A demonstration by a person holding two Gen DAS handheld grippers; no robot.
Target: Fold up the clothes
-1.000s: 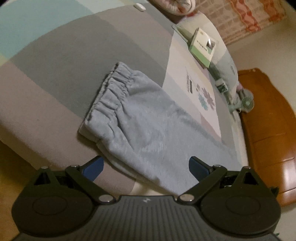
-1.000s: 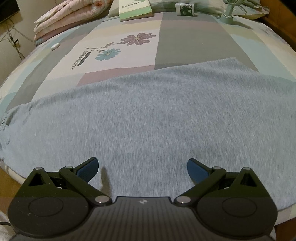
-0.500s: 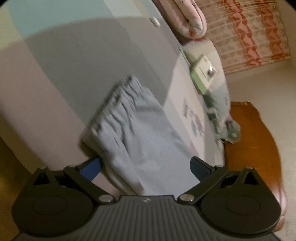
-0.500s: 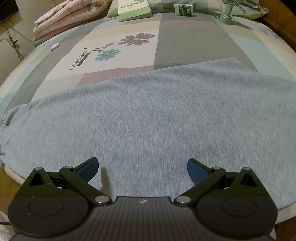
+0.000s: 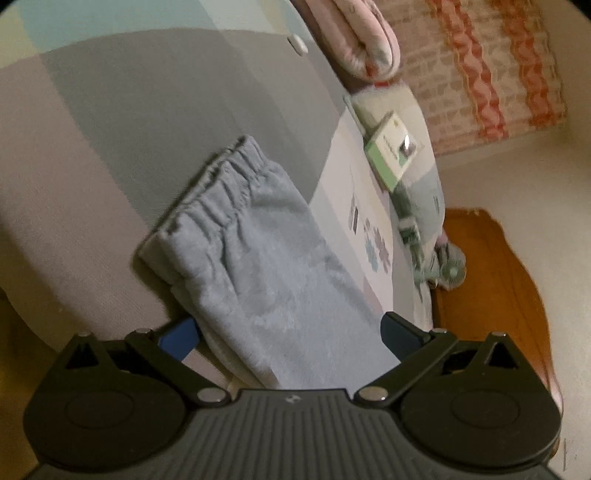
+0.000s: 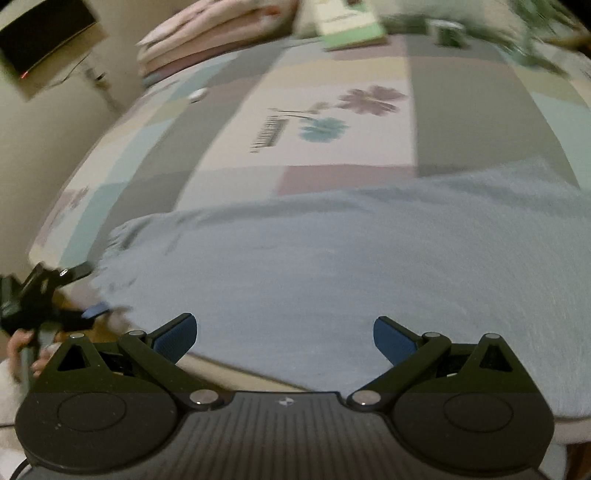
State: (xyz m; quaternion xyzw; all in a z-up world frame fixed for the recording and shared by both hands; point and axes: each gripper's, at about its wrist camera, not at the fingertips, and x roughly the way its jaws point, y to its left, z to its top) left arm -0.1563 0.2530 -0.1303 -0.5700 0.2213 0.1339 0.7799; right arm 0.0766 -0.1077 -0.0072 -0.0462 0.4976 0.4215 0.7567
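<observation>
**Two spread grippers at the near edge of the grey-blue trousers**

One garment, a pair of grey-blue trousers (image 5: 280,280), is laid lengthwise along the near edge of the bed (image 5: 110,122), with its elastic waistband (image 5: 218,184) seen at centre left of the left wrist view. In the right wrist view the cloth fills the middle and right of the frame, and its waistband end is seen at centre left. It appears folded along its length, leg upon leg, though this cannot be confirmed.

Compared with a second ago, the left gripper (image 5: 291,334) has been swung so that the waistband sits higher in its frame and the near hem runs between its fingers; it is spread wide and nothing is held. The right gripper (image 6: 282,334), likewise spread and empty, has been turned leftward and drawn back, blurring its frame and bringing the left gripper into view at its lower left edge. The cloth itself has not been shifted. A grasp at the waistband end is judged likely to be under preparation, but the fold stage is not settled.

Beyond the trousers, a green-and-white box (image 5: 393,155), a small fan (image 5: 448,271) and a pink quilt (image 5: 354,33) are kept along the far side of the bed, well apart from the cloth; nothing is found in the way.
</observation>
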